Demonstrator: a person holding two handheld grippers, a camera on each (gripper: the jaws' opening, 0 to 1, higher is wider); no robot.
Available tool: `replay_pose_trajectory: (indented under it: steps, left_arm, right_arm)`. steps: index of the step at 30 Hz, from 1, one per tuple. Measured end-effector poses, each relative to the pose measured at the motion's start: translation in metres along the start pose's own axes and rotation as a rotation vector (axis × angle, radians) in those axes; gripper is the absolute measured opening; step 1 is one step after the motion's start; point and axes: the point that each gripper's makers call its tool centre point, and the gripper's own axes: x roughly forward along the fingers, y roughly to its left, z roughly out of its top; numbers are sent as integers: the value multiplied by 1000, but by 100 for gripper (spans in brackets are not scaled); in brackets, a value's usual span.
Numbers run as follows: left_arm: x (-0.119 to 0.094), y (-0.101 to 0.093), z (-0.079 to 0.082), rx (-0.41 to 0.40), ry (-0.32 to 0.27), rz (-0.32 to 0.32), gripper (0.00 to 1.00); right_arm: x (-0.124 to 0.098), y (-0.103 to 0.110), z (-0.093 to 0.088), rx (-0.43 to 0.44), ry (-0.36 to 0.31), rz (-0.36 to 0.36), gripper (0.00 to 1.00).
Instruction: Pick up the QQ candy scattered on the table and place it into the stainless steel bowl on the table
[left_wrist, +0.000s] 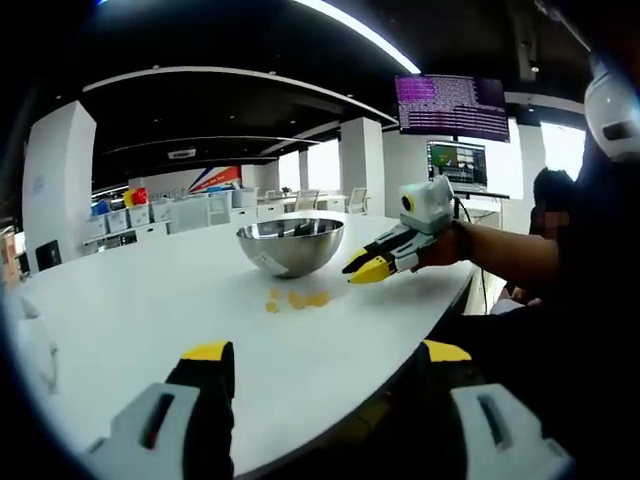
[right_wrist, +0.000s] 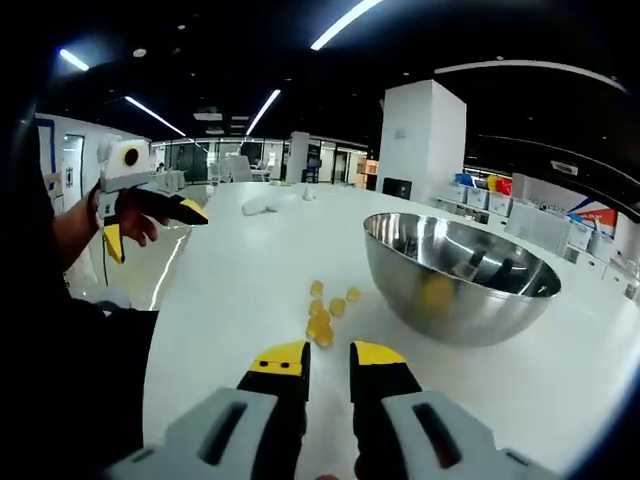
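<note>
Several yellow QQ candies (left_wrist: 297, 299) lie in a small cluster on the white table (left_wrist: 120, 310), just in front of the stainless steel bowl (left_wrist: 290, 243). My left gripper (left_wrist: 326, 355) hangs over the table's near edge, jaws wide open and empty. The right gripper (left_wrist: 364, 267), held in a hand, points at the bowl from the right. In the right gripper view, my right gripper (right_wrist: 328, 357) hovers just short of the candies (right_wrist: 325, 310), its jaws a narrow gap apart with nothing between them. The bowl (right_wrist: 460, 275) stands right of them. The left gripper (right_wrist: 152, 228) is open at the far left.
The table's curved edge (left_wrist: 400, 340) runs close to my left gripper. White objects (right_wrist: 270, 203) lie far down the table. Two monitors (left_wrist: 452, 105) hang beyond the bowl, and a person (left_wrist: 548, 195) sits behind the arm.
</note>
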Motion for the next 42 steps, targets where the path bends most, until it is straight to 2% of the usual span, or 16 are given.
replay_pose_trajectory:
  steps: [12,17,24,34,42]
  left_arm:
    - [-13,15,-5,-17,-11,29,73]
    - [-16,19,-7,-21,-14,35,73]
    - [-16,21,-8,-23,-12,39,73]
    - [-11,17,-5,-15,-10,28,73]
    - [-4,13,-3,-7,-4,15,73]
  right_arm:
    - [32,-2,-6,-13,53,35,16]
    - [36,-2,-10,-5,67,37,12]
    - [36,-1,-9,-1,53,33,9]
    - [19,-6,-4,3,22,13,9]
    - [-15,-18,0,33,-21,-25,9]
